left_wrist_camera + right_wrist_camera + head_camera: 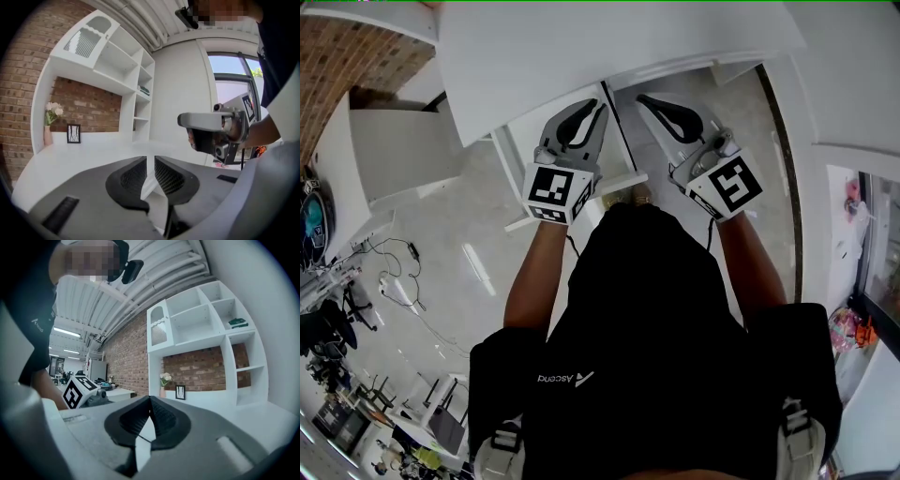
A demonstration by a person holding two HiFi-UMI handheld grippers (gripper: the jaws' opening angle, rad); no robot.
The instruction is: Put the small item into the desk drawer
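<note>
Brick wall [347, 56] upper left; grey floor [469, 216] below it; white desk [581, 56] across the top; left gripper [600, 108] at its front edge, jaws clamped on a thin white panel [157, 194]; right gripper [642, 98] just beside, jaws together, empty; person's torso [656, 356] fills the bottom; small item: cannot tell where.

- Two grippers: left gripper [601, 107], right gripper [643, 98].
- One white panel [157, 197], between the left gripper's jaws.
- One desk [70, 154], ahead of both.
- One shelf unit [201, 324], beyond.
- One vase of flowers [49, 126].
- One picture frame [73, 133].
</note>
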